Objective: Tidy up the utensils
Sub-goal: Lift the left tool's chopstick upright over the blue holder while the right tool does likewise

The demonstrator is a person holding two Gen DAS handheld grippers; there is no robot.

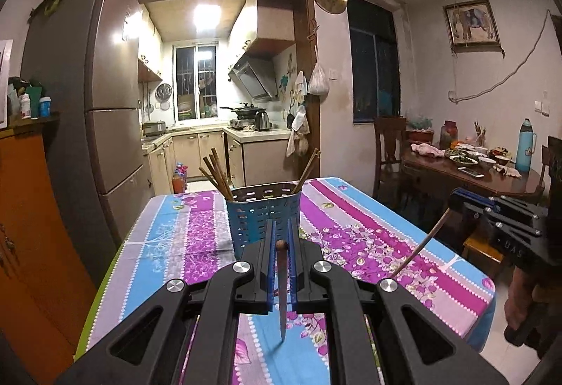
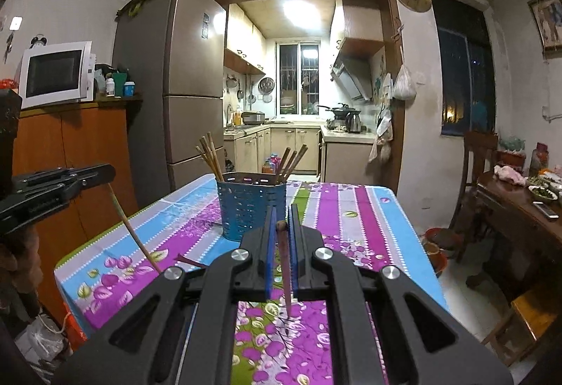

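A blue perforated utensil holder [image 1: 262,213] stands on the flowered tablecloth [image 1: 368,230] with several brown chopsticks [image 1: 216,174] in it. It also shows in the right wrist view [image 2: 250,206]. My left gripper [image 1: 281,237] is shut on a single chopstick [image 1: 282,283] that hangs point down just in front of the holder. My right gripper [image 2: 281,221] is shut on another chopstick [image 2: 285,265], also hanging point down near the holder. The right gripper [image 1: 498,220] shows at the right in the left wrist view, and the left gripper [image 2: 59,185] shows at the left in the right wrist view.
A tall fridge [image 1: 95,111] and an orange cabinet [image 1: 31,209] stand left of the table. A wooden dining table [image 1: 484,171] with dishes and a blue flask [image 1: 525,146] stands at the right. A microwave [image 2: 56,72] sits on the cabinet. The kitchen doorway lies behind.
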